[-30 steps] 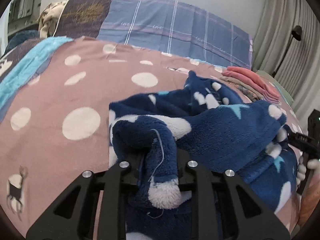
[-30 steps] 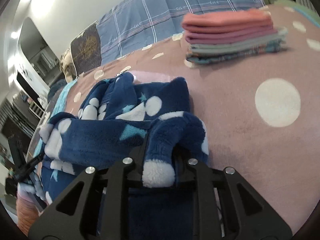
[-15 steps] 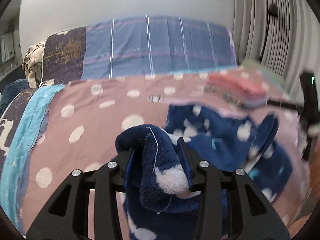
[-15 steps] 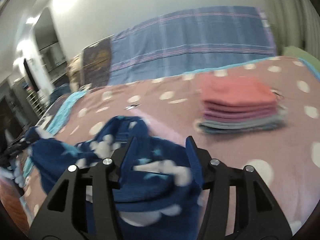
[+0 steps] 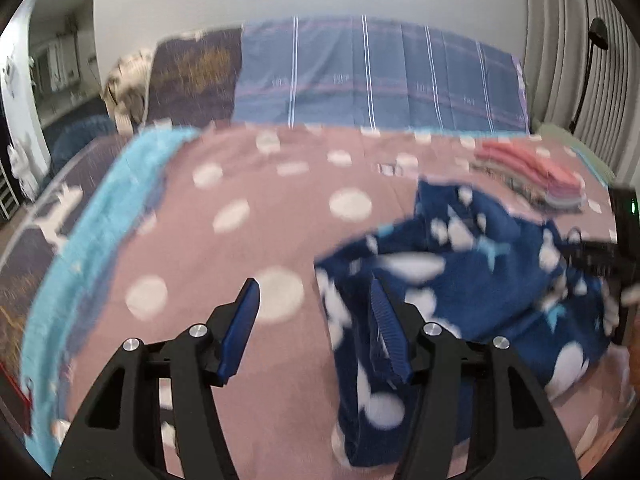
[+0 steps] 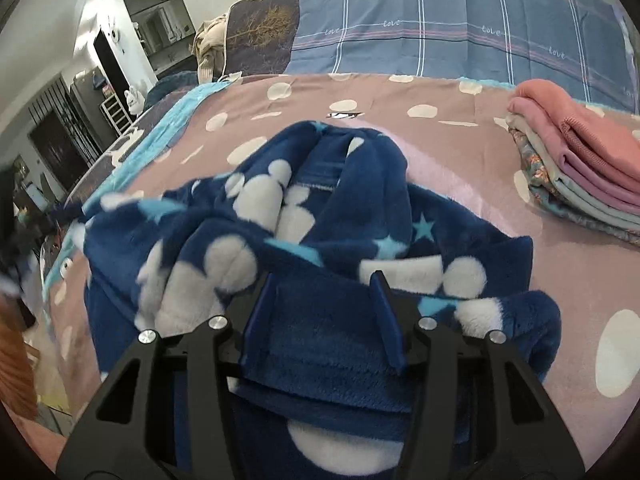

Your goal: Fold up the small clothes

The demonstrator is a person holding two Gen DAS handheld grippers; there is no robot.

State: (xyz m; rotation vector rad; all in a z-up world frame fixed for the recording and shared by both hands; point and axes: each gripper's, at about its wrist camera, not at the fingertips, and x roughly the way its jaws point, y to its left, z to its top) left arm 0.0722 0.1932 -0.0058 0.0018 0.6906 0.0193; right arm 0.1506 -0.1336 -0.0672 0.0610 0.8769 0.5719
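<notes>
A navy fleece garment [image 5: 472,280] with white dots and light blue stars lies crumpled on the pink dotted bedspread [image 5: 248,240]. My left gripper [image 5: 314,328] is open, its right finger against the garment's left edge, nothing held. In the right wrist view the garment [image 6: 320,232] bunches up just ahead. My right gripper [image 6: 320,320] is open, its fingers spread over the fleece without clamping it.
A stack of folded clothes [image 6: 580,168], pink on top, sits on the bed's right side and also shows in the left wrist view [image 5: 532,172]. A blue plaid cover [image 5: 376,76] and dark pillow [image 5: 192,76] lie at the head. A turquoise blanket edge [image 5: 100,216] runs along the left.
Both grippers were shut on the fleece one second ago. Both have opened and let the garment drop onto the bedspread. The left gripper has shifted left of it.
</notes>
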